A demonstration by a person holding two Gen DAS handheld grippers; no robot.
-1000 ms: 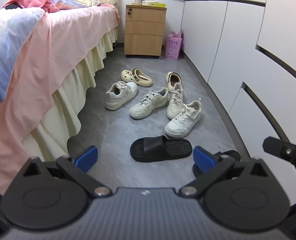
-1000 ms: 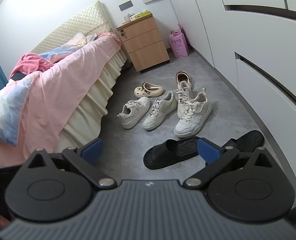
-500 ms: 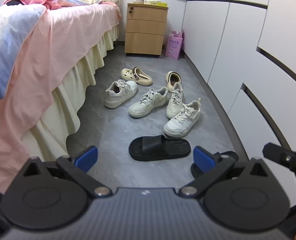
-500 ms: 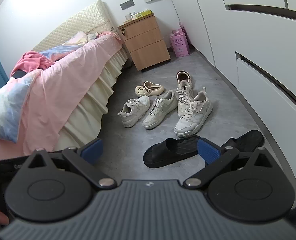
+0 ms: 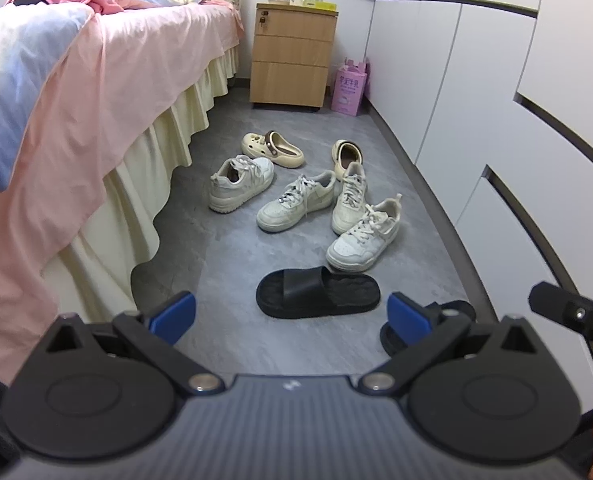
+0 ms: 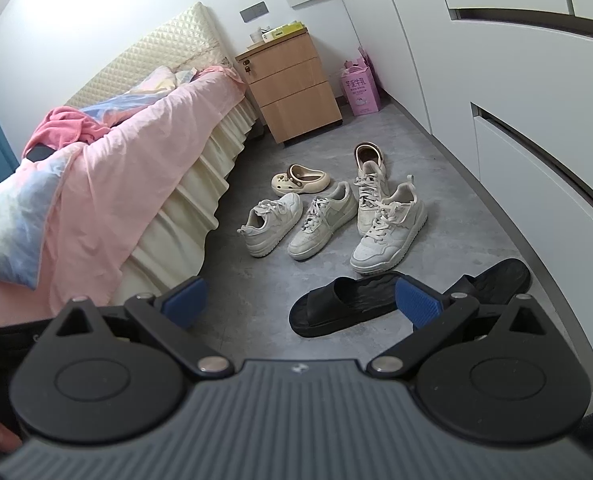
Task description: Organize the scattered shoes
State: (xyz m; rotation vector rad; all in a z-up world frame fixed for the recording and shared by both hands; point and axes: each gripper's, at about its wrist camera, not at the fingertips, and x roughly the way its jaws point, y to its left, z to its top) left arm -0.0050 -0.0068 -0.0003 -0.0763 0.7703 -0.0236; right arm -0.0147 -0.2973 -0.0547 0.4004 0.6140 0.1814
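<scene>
Eight shoes scattered on the grey floor [image 5: 224, 320], in the strip between the bed [image 5: 96, 92] and the white wardrobe [image 5: 496, 128].

Nearest: a black slide [image 5: 317, 291], sole down, lying crosswise, wide strap over a textured footbed. Second black slide [image 6: 492, 280] just beside it toward the wardrobe edge of the floor, partly hidden behind a blue finger pad in both views.

Further in, four white lace-up sneakers, all upright, laces loose:
- chunky-soled sneaker [image 5: 240, 182] closest to the bed skirt, apart from the rest
- low sneaker [image 5: 296, 206] angled beside it
- slim sneaker [image 5: 349, 198] pointing down the room, touching the low one at the toe end
- bulky sneaker [image 5: 363, 235] nearest the slides, heel tab up

Beyond them, toward the wooden nightstand [image 5: 294, 56]: a cream clog [image 5: 272, 149] with a brown strap, lying crosswise; a second cream clog [image 5: 347, 153] just behind the slim sneaker. Pink bag [image 5: 350, 90] standing by the nightstand.

Left gripper [image 5: 290, 316] spread wide, holding nothing, raised over the floor. Right gripper [image 6: 301, 300] likewise spread wide and bare, above the near slide.
</scene>
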